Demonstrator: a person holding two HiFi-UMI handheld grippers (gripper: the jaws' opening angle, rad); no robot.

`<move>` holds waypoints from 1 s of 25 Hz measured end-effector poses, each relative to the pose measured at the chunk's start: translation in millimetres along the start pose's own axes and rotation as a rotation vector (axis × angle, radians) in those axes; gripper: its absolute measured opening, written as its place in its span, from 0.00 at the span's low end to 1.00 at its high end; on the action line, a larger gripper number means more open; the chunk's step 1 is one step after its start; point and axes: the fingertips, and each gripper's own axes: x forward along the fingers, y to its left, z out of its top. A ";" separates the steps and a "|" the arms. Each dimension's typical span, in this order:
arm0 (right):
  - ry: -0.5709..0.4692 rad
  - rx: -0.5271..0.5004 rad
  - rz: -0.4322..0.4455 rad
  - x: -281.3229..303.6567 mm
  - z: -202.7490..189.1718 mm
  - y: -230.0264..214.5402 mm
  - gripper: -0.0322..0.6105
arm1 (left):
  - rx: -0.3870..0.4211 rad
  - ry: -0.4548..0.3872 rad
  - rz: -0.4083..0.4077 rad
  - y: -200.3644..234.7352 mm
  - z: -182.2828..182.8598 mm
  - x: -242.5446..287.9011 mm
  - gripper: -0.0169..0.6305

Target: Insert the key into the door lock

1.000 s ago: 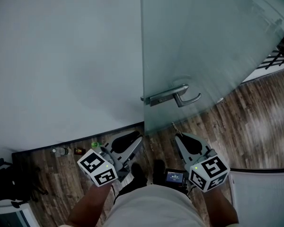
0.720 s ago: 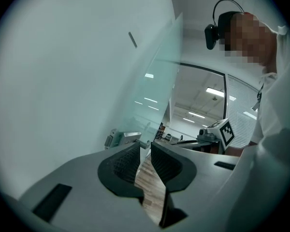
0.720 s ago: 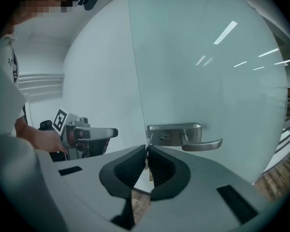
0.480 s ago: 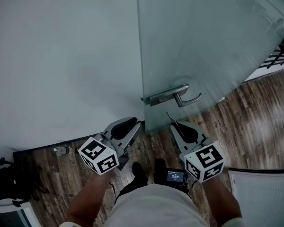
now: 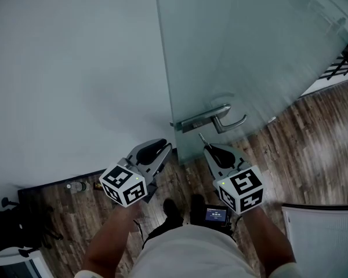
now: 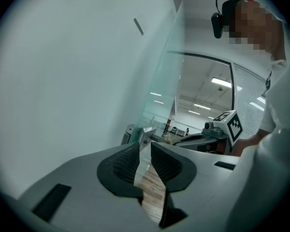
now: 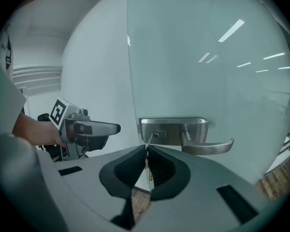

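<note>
- At the lock (image 7: 157, 135), the right gripper (image 7: 146, 152) pinches the key (image 7: 149, 140) in its jaws, tip at the keyhole.
- The left gripper (image 6: 145, 153) has its jaws slightly apart, holding nothing.

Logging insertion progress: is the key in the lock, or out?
Out, it seems: the key, pinched in the right gripper, shows its blade bare, tip just at the keyhole.
</note>
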 end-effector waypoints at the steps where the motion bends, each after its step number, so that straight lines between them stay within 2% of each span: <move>1: 0.002 0.005 0.000 2.2 -0.8 -1.0 0.08 | 0.001 0.004 0.005 2.9 -0.5 1.2 0.15; 10: 0.018 0.013 0.003 22.1 -1.1 -6.4 0.08 | 0.069 0.016 0.006 16.6 12.1 18.4 0.16; 18: 0.031 0.013 -0.001 25.5 -4.3 -8.0 0.08 | 0.131 0.010 -0.035 16.6 27.4 31.2 0.21; 25: 0.039 -0.064 -0.025 25.1 -2.9 -8.0 0.08 | 0.144 0.012 -0.074 12.7 32.8 39.2 0.22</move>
